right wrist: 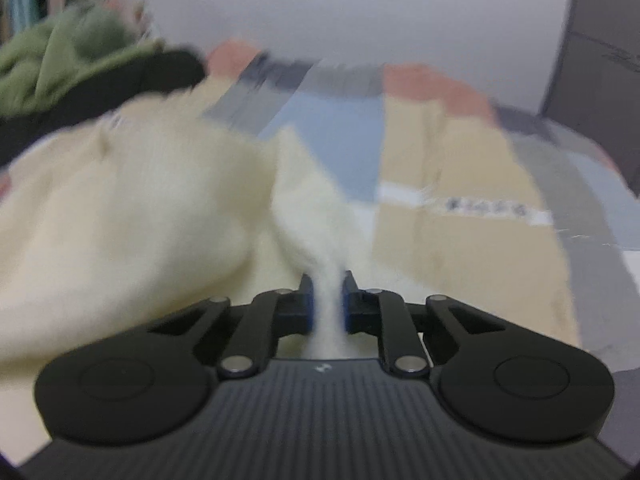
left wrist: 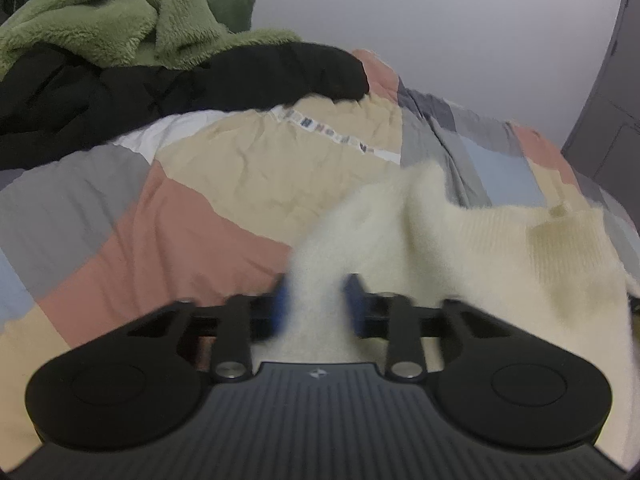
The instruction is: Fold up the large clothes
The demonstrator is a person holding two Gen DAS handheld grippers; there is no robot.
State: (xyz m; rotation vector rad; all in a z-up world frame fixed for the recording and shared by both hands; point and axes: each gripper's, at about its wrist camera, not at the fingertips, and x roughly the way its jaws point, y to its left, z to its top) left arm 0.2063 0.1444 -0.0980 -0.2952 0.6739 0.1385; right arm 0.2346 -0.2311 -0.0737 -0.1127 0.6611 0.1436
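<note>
A cream knit sweater [left wrist: 472, 240] lies on a patchwork quilt [left wrist: 200, 200] covering a bed. My left gripper [left wrist: 318, 300] is shut on a bunched fold of the sweater, which spreads to the right of it. In the right wrist view my right gripper [right wrist: 327, 300] is shut on another fold of the same sweater [right wrist: 140, 208], which spreads to the left. Both views are blurred by motion.
A black garment [left wrist: 160, 84] and a green fleece blanket [left wrist: 120, 12] are heaped at the far left of the bed. A grey cabinet [left wrist: 612, 100] stands at the right. A pale wall is behind. The quilt also shows in the right wrist view [right wrist: 460, 152].
</note>
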